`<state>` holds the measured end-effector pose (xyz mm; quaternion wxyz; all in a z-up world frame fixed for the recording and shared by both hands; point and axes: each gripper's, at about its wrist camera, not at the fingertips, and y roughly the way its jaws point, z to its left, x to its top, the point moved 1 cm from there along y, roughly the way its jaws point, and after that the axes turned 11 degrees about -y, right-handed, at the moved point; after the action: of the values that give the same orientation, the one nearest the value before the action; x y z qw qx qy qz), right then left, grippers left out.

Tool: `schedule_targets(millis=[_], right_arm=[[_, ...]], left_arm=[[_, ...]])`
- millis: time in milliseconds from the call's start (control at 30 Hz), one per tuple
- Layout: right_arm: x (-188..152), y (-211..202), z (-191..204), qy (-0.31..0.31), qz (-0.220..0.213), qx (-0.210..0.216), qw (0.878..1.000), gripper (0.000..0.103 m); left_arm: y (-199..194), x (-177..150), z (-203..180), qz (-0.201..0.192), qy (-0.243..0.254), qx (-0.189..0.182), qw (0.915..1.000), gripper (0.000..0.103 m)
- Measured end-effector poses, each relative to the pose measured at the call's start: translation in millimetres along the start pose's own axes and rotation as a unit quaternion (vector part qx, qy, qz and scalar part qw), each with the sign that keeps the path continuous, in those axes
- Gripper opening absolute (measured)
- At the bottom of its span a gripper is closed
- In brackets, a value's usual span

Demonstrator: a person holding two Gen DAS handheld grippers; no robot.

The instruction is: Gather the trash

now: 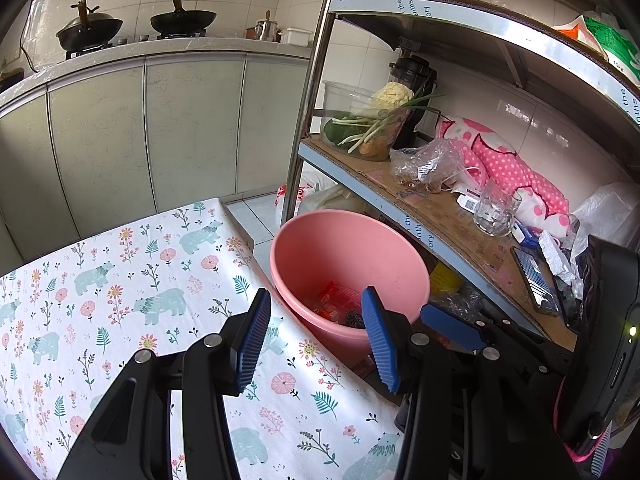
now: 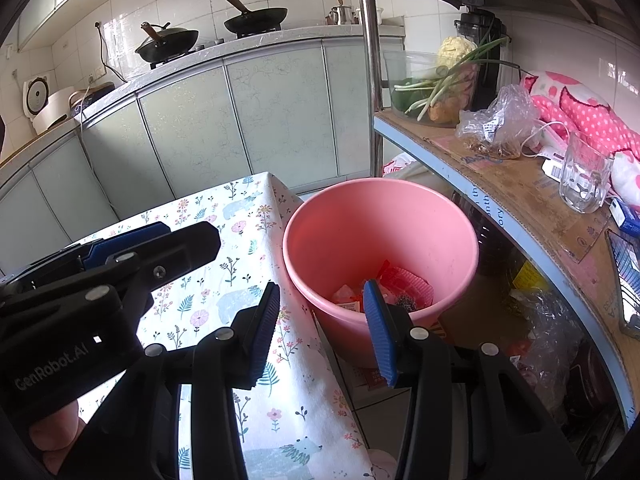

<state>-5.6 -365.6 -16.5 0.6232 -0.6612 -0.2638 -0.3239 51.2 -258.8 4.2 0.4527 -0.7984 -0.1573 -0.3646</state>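
Crumpled red and orange wrappers [image 2: 394, 290] lie at the bottom of a smooth, round pink plastic basin [image 2: 380, 208] that stands on the floor between the table's edge and a metal shelf rack [image 2: 516, 184]. The left gripper [image 1: 316, 336] and the right gripper [image 2: 322, 322] tilt downward side by side, ribbed blue pads parted with nothing between them. The table wears a cloth tablecloth [image 1: 120, 280] printed with bears and flowers. Beyond it, pale cabinets carry a worktop with two black woks [image 2: 256, 16]
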Motion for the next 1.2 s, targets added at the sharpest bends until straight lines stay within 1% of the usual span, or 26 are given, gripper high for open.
schedule_targets(millis=[1200], right_arm=[[-3.9,1.6,4.4,0.0,0.002,0.002,1.0,0.045]], left_arm=[[-1.9,-3.0,-3.0,-0.004,0.004,0.0,1.0,0.047]])
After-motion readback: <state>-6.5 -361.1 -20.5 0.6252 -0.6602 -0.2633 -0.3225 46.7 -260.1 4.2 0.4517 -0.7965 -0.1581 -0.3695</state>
